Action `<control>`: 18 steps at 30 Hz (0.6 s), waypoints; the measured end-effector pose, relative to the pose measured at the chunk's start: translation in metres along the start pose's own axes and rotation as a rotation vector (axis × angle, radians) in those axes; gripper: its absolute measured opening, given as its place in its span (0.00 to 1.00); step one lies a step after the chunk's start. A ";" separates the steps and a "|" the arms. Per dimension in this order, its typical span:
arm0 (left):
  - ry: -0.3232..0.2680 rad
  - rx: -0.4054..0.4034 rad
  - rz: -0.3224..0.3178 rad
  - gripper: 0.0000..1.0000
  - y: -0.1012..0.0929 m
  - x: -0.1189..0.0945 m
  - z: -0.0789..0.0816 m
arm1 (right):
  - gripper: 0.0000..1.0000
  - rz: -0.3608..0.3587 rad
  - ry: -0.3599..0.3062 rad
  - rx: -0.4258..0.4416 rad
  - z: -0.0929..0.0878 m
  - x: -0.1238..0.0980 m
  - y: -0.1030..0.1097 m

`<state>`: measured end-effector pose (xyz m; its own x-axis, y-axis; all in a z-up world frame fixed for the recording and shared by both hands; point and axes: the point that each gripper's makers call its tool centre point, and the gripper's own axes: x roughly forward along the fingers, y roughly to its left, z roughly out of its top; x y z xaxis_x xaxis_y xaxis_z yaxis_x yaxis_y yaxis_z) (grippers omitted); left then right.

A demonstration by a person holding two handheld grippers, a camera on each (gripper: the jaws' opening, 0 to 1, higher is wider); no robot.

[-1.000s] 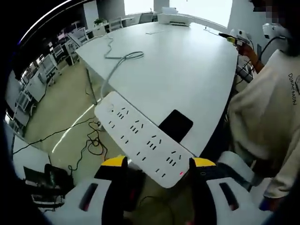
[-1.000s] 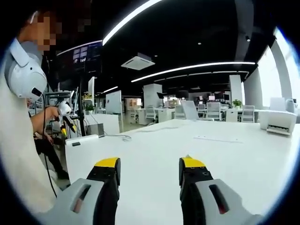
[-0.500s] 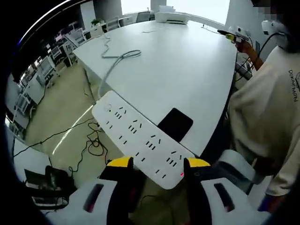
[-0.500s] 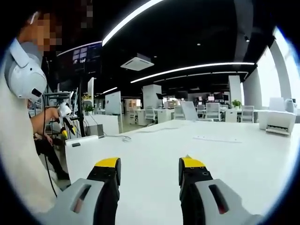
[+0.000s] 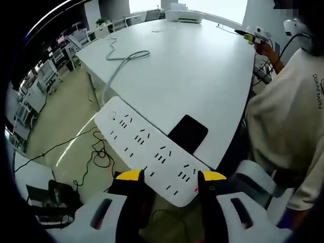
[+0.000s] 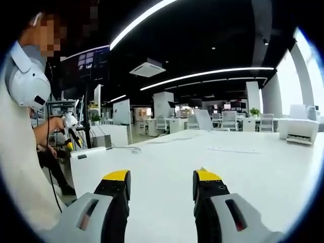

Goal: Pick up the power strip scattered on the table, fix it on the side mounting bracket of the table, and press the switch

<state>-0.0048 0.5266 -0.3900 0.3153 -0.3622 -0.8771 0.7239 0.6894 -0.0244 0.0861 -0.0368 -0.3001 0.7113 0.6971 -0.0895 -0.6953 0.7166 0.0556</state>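
The left gripper [image 5: 171,177] had its 2 yellow-tipped jaws set at either side of the near end of the power strip [image 5: 152,151], closer together than 1 second before, when they stood wider apart. They looked to be gripping that end, though actual contact on both sides could not be confirmed. The strip's white body ran up and to the left from the jaws, its socket face toward the camera, a small red light [image 5: 195,190] showing near the held end. It hung along the edge of the bench [image 5: 202,71], in front of the floor, so it was at the side of the bench and not lying on top. A dark rectangle [image 5: 188,133] lay on the bench just behind the strip. The strip's grey cable [image 5: 117,65] trailed away over the bench top toward the far end. A person in a cream top [image 5: 288,126] stood at the right.

The narrowing suggested the grasp was being secured for seating the strip on the side bracket; the switch was not yet pressed.

The right gripper [image 6: 159,179] hovered over the bench with its jaws parted and nothing between them, unchanged across the second.
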 end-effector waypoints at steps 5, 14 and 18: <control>0.017 0.002 0.002 0.47 0.001 0.004 0.000 | 0.45 0.004 -0.010 0.013 0.000 -0.002 0.000; 0.050 0.018 -0.001 0.47 0.000 0.009 -0.001 | 0.45 0.005 -0.018 0.017 0.001 -0.005 -0.002; 0.061 0.019 -0.002 0.47 -0.002 0.009 0.000 | 0.45 0.004 -0.019 0.017 0.001 -0.005 0.000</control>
<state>-0.0032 0.5217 -0.3982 0.2762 -0.3247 -0.9046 0.7365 0.6762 -0.0179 0.0831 -0.0400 -0.2985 0.7103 0.7004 -0.0701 -0.6966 0.7138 0.0725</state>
